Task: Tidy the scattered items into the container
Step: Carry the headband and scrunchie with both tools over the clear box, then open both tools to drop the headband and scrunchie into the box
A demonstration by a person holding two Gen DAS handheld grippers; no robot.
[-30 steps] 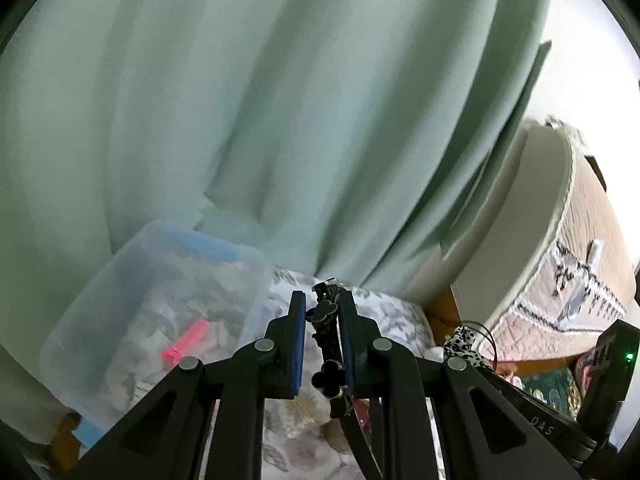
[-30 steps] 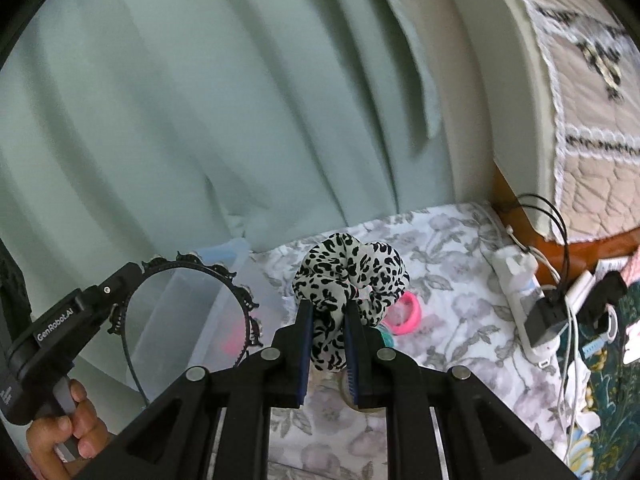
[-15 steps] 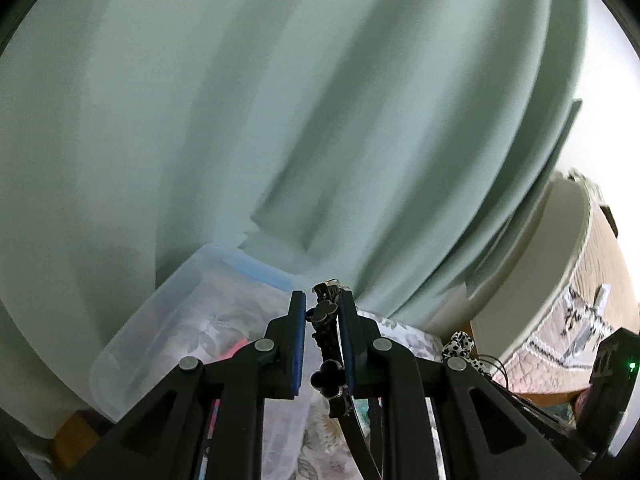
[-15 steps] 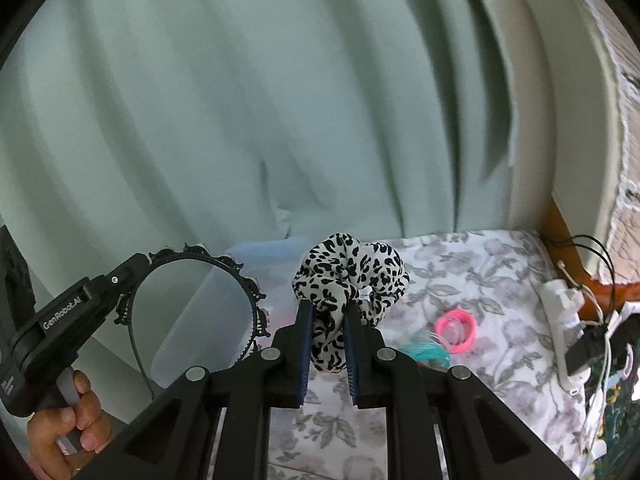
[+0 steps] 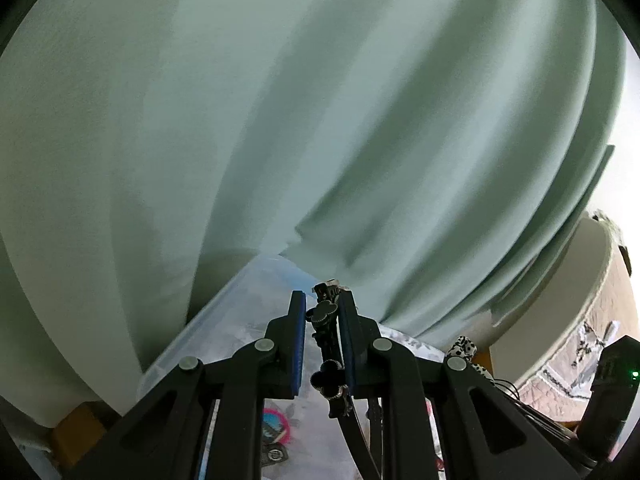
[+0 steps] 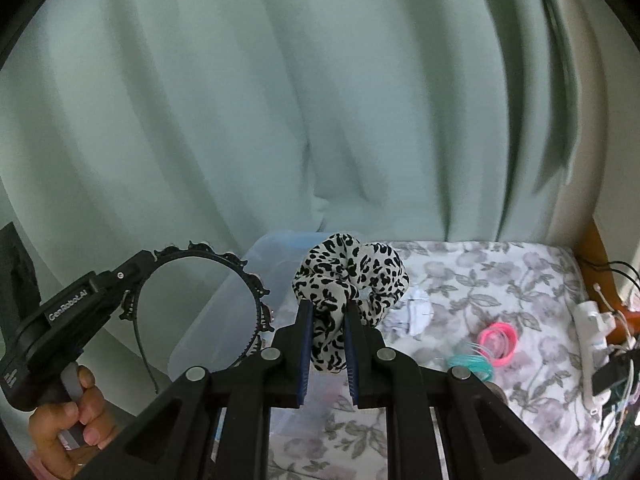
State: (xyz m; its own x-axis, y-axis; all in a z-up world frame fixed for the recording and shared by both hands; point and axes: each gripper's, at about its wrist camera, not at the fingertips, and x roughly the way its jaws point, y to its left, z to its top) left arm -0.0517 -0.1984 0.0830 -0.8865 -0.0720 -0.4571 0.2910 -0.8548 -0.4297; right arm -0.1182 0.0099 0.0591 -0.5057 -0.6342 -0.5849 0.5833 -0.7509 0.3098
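Right wrist view: my right gripper (image 6: 326, 342) is clamped on the leopard scrunchie (image 6: 350, 276), my left gripper (image 5: 322, 336) pinches the black headband (image 5: 326, 344), both just over the clear container (image 6: 224, 320)

White lettering reading "GenRobot.AI" is showing along the black body of the left gripper (image 6: 154, 258), seen from the right wrist view, above the hand (image 6: 68, 420) gripping its handle. No other text is proving legible in either view.

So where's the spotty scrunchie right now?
In the right wrist view, the spotty scrunchie is pinched in the right gripper, up beside the clear box.
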